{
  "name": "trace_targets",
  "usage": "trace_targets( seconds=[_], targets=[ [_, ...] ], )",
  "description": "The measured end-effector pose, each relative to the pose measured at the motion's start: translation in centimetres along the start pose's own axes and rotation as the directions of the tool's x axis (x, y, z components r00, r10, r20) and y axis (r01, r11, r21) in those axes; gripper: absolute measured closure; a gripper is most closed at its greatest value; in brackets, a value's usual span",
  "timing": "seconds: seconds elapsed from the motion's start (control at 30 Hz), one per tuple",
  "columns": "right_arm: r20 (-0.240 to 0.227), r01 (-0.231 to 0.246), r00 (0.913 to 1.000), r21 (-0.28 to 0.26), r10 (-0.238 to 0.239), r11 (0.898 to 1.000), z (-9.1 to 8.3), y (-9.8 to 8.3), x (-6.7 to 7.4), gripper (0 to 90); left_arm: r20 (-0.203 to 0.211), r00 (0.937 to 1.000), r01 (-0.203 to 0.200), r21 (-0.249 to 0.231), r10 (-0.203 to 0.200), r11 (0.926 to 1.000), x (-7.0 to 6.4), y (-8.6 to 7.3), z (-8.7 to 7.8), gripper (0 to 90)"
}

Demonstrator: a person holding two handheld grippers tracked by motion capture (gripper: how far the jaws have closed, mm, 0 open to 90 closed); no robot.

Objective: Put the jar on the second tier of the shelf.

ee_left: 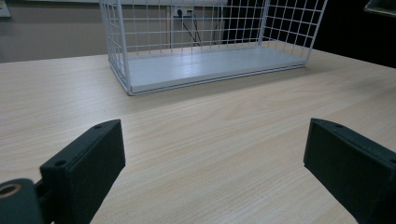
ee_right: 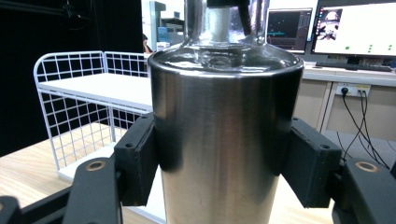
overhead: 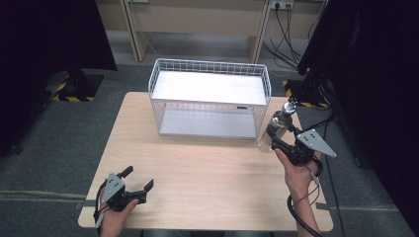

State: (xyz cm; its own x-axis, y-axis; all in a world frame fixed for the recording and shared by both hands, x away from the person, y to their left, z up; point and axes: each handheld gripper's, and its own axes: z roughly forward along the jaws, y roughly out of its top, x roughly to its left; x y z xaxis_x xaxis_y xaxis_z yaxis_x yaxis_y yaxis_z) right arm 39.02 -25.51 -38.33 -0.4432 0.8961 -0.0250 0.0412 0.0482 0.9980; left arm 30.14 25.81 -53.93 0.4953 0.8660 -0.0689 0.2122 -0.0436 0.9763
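A steel bottle with a clear top hangs just off the table's right edge, beside the white wire shelf rack. My right gripper is shut on the bottle's body. In the right gripper view the steel bottle stands upright, with a black pad pressed on each side of it, and my right gripper clamps its lower half. My left gripper rests open near the table's front left corner, nothing between its fingers. The left gripper view shows my left gripper over bare wood, facing the rack.
The light wood table carries the two-tier rack at its far middle. Black stands with striped bases flank the table on the floor. Cables and a wall socket lie behind. Monitors sit on a desk in the right gripper view.
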Motion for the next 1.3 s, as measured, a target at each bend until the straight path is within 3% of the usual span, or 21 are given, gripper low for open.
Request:
trace_targets(
  seconds=[1.3],
  targets=[
    [-0.007, 0.009, 0.9999, -0.038, -0.009, 0.999, 3.4, 5.6, 0.6, 35.5, 0.001, 1.0000, 0.004, -0.001, -0.004, 1.0000, 0.1, 0.0, 0.0, 5.1]
  ],
)
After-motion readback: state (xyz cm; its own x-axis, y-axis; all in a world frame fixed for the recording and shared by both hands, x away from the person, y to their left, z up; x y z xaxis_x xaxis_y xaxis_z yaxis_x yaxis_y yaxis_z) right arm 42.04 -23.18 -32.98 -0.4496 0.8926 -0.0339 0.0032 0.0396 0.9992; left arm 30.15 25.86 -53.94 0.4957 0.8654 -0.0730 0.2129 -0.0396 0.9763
